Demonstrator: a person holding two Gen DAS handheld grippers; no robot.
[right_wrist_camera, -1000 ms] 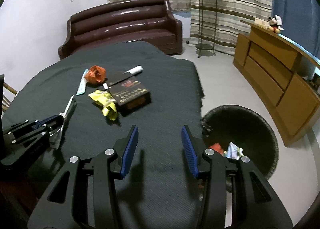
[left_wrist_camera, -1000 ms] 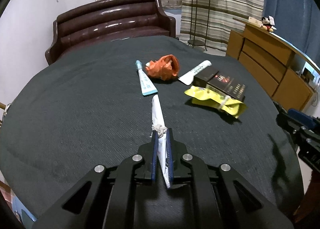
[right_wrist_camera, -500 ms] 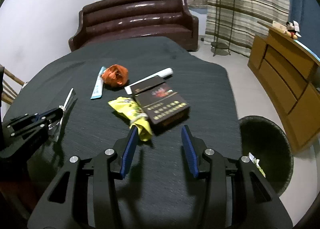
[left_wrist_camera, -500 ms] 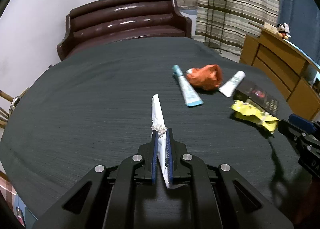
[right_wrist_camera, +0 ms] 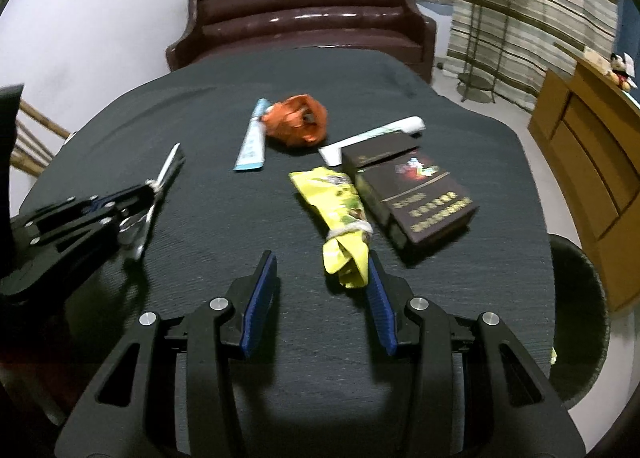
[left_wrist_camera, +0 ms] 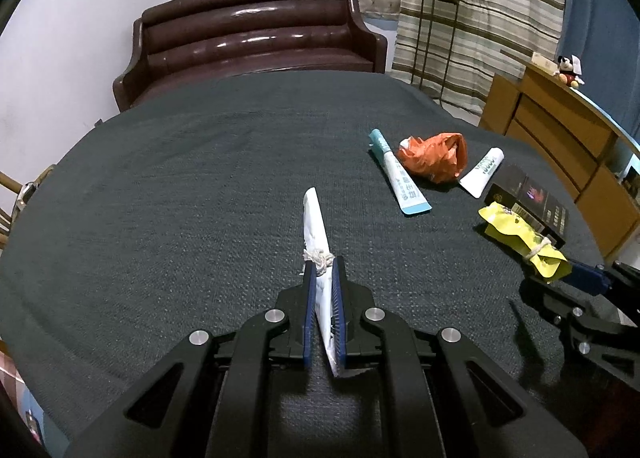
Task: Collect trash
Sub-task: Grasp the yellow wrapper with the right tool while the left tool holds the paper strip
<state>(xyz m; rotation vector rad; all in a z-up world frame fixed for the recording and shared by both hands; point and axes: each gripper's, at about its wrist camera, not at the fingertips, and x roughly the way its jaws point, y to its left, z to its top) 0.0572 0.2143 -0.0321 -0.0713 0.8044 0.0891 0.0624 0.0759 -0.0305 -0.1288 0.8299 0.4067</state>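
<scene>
Starting at the left, the left gripper [left_wrist_camera: 322, 290] is clenched on a flat white packet [left_wrist_camera: 316, 234] tied with string, held edge-up above the dark table [left_wrist_camera: 180, 186], probably so that it can be carried to the bin [right_wrist_camera: 580, 298] on the floor at the right. In the middle lie a blue tube [right_wrist_camera: 252, 142], an orange bag [right_wrist_camera: 298, 120], a white tube [right_wrist_camera: 376, 134] and a dark box [right_wrist_camera: 416, 194]. The right gripper [right_wrist_camera: 322, 288] is released and holds nothing; its right pad is just beside the near end of the yellow wrapper [right_wrist_camera: 344, 214]. A second ago this gripper was nearer the bin; it has since swung left toward the wrapper.
</scene>
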